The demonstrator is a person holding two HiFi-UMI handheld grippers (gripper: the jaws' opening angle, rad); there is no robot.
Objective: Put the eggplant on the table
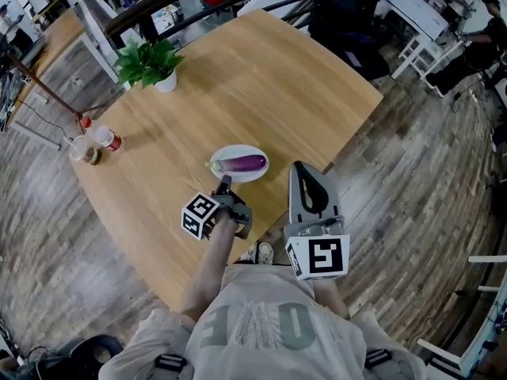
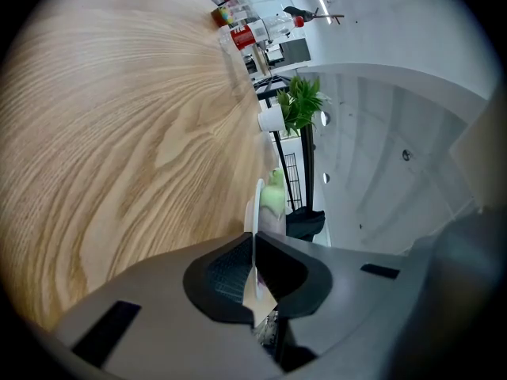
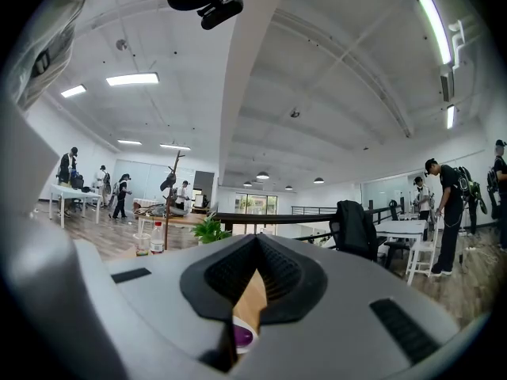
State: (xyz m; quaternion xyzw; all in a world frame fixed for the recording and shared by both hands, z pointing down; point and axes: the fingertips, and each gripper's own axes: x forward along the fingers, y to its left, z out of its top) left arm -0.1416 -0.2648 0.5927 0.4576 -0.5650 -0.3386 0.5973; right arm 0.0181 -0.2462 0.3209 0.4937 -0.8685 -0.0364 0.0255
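Note:
A purple eggplant (image 1: 245, 163) with a green stem lies on a white plate (image 1: 226, 153) near the front edge of the wooden table (image 1: 261, 77). My left gripper (image 1: 225, 184) is shut, rolled on its side, with its tips at the plate's near rim; I cannot tell if they touch. In the left gripper view the plate (image 2: 255, 204) is edge-on just past the closed jaws of the left gripper (image 2: 253, 237), and the eggplant's stem (image 2: 273, 195) shows. My right gripper (image 1: 297, 166) hangs level to the right of the plate, shut and holding nothing. The eggplant (image 3: 242, 337) peeks under the right gripper (image 3: 255, 240).
A potted plant (image 1: 150, 63) stands at the table's far left. A red-labelled bottle (image 1: 108, 138) and a plastic cup (image 1: 81, 147) sit near the left edge. The table's right edge runs just beyond my right gripper. White desks and chairs (image 1: 420, 22) and people stand farther off.

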